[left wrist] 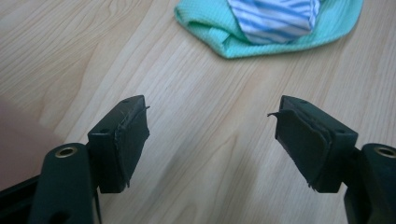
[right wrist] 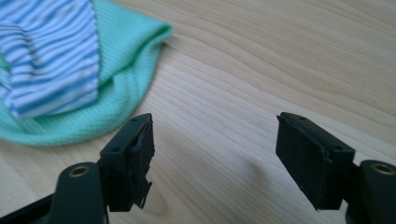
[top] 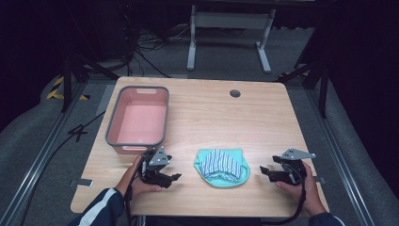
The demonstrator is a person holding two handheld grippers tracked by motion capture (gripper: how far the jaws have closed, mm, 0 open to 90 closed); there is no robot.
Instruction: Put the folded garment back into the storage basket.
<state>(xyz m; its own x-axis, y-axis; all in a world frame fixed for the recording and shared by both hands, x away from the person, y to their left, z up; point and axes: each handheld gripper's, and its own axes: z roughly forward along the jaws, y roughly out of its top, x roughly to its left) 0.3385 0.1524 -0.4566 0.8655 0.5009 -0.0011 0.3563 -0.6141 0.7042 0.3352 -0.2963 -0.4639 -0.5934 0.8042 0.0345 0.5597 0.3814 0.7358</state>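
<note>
Writing: I see no words, brands or labels that can be read on anything.
Pink bin (top: 139, 117): it sits far on the left side of the table. It is a box shape with round corners, a grey rim and smooth pink walls. It looks like plastic.
Left gripper (top: 175, 177): a hand holds it near the left front of the table, just in front of the bin. Its two black jaws stand wide apart with nothing between them. The soft pads (left wrist: 133, 140) look worn and ragged at the edges.
Cloth (top: 222, 167): it lies flat on the table in the middle, near the front, between the two grippers and apart from both. It is folded into a small bundle. The outside is mint green with a tiny bumpy weave. A white part with blue stripes lies on top.
Right gripper (top: 262, 171): a hand holds it near the right front of the table. Its black jaws stand wide apart and hold nothing. The cloth lies just to its left.
Table (top: 263, 117): light wood with wavy grain lines, and a small round hole far back.
</note>
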